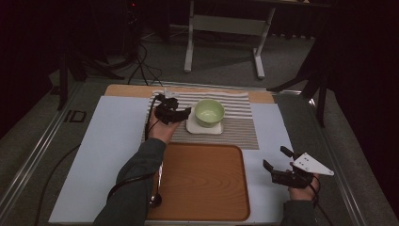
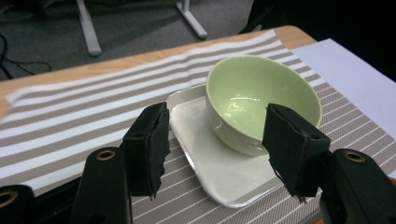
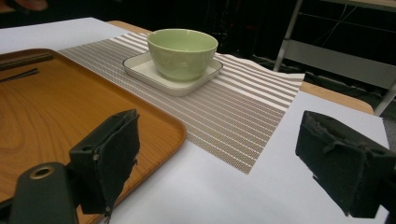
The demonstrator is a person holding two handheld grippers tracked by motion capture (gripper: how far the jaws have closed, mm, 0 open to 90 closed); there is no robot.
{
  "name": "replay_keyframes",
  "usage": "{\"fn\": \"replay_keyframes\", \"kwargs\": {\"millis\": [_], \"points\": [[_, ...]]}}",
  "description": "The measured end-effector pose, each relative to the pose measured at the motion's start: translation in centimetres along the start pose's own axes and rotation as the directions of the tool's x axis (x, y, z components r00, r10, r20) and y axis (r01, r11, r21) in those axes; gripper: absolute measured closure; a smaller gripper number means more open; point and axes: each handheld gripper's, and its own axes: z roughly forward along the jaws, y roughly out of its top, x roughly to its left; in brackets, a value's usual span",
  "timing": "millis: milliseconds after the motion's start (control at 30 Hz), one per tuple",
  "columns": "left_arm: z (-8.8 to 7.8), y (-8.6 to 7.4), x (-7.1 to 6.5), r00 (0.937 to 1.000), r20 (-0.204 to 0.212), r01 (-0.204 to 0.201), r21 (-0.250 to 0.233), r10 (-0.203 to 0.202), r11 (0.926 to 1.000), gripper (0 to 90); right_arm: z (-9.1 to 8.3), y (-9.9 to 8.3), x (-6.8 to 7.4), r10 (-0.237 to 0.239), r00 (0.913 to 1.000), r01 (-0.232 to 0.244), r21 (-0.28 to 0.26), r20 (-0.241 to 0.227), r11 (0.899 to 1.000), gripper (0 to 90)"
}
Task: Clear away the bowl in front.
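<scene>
My left hand-held gripper (image 1: 181, 114) hangs with jaws spread just left of the green bowl (image 1: 209, 112), gripping nothing. The bowl sits on a white square plate (image 1: 203, 127) on the striped mat (image 1: 244, 122), at the table's far side. My right hand-held gripper (image 1: 277, 165), also spread, is near-right, beside the wooden tray (image 1: 202, 181).

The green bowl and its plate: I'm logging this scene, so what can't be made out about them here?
- Bowl base, left gripper view: hidden by its own wall and the left gripper pad.
- Plate far edge, right gripper view: behind the bowl.
- Plate's near corner, left gripper view: behind the jaw.
- High view: too small to tell whether either holds anything.
</scene>
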Motion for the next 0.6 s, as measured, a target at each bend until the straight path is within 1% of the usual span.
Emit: {"fn": "replay_keyframes", "kwargs": {"millis": [100, 133, 167, 200, 300, 400, 467, 533, 567, 600], "points": [[1.5, 0.1, -0.3, 1.0, 0.002, 0.007, 0.021, -0.007, 0.9997, 41.8, 0.0, 0.0, -0.1, 0.004, 1.0, -0.004, -0.001, 0.001, 1.0, 13.0], [2.0, 0.1, -0.4, 0.9999, 0.006, 0.016, 0.025, -0.016, 0.9996, 42.0, 0.0, 0.0, -0.1, 0.004, 1.0, -0.004, -0.001, 0.002, 1.0, 13.0], [2.0, 0.1, -0.4, 0.9999, 0.006, 0.016, 0.025, -0.016, 0.9996, 42.1, 0.0, 0.0, -0.1, 0.004, 1.0, -0.004, -0.001, 0.002, 1.0, 13.0], [2.7, 0.1, -0.5, 0.9997, 0.007, 0.023, 0.036, -0.024, 0.9991, 42.1, 0.0, 0.0, -0.1, 0.003, 1.0, -0.003, -0.001, 0.001, 1.0, 13.0], [3.8, 0.0, -0.7, 0.9997, 0.005, 0.024, 0.055, -0.024, 0.9982, 42.4, 0.0, 0.0, -0.1, 0.005, 1.0, -0.005, -0.004, 0.002, 1.0, 13.0], [4.9, 0.1, -0.9, 0.9993, 0.005, 0.037, 0.072, -0.037, 0.9967, 43.0, 0.0, 0.0, -0.2, 0.006, 1.0, -0.006, -0.007, 0.001, 1.0, 13.0], [5.6, 0.2, -1.1, 0.9992, 0.001, 0.041, 0.082, -0.041, 0.9958, 43.5, 0.0, 0.0, -0.2, 0.007, 1.0, -0.007, -0.007, 0.001, 1.0, 13.0], [6.2, 0.3, -1.3, 0.9995, -0.012, 0.03, 0.087, -0.029, 0.9957, 44.4, 0.0, 0.0, -0.2, 0.008, 1.0, -0.008, -0.008, 0.0, 1.0, 13.0], [6.4, 0.4, -1.3, 0.9994, -0.014, 0.033, 0.086, -0.032, 0.9957, 45.2, 0.0, 0.0, -0.2, 0.009, 1.0, -0.009, -0.009, -0.001, 1.0, 13.0], [6.6, 0.5, -1.3, 0.999, -0.013, 0.044, 0.088, -0.043, 0.9952, 45.9, 0.0, 0.0, -0.2, 0.009, 1.0, -0.009, -0.009, -0.001, 1.0, 13.0]]}}
